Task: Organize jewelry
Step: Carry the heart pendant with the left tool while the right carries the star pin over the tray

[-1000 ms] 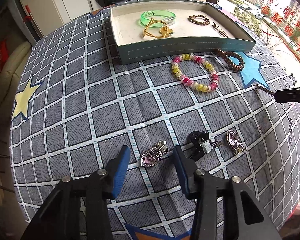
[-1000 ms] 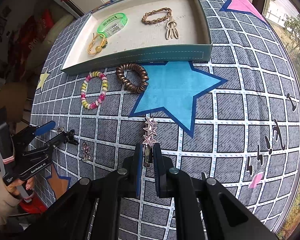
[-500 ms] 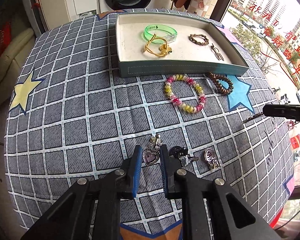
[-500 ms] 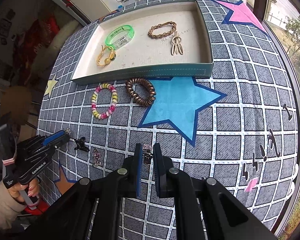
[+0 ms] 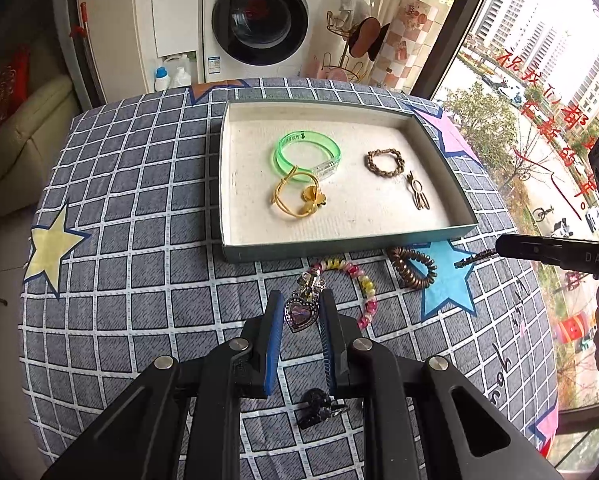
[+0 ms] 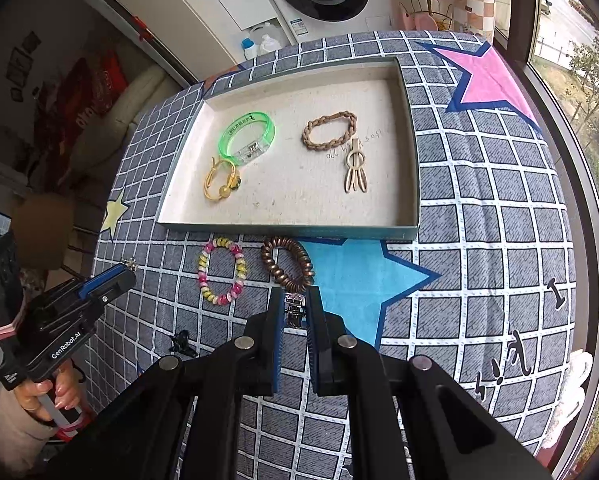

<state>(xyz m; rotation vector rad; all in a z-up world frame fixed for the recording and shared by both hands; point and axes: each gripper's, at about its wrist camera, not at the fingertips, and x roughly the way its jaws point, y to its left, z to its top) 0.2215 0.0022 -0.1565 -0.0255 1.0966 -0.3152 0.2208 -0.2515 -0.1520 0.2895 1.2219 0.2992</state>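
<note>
Both hand-held grippers tilt steeply down over the bench. The left hand-held gripper (image 5: 301, 314), its jaws just closed, pinches a heart pendant (image 5: 300, 314); the right hand-held gripper (image 6: 294, 312) clamps a sparkly hair clip (image 6: 294, 312), both short of the tray (image 5: 339, 244).

Soft daylight enters from the window (image 5: 539, 92) at right, shadows faint, focus sharp, fisheye bending the dark edges

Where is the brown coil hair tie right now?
The coil tie lies on the cloth just in front of the tray, between the bead bracelet and the blue star.
</note>
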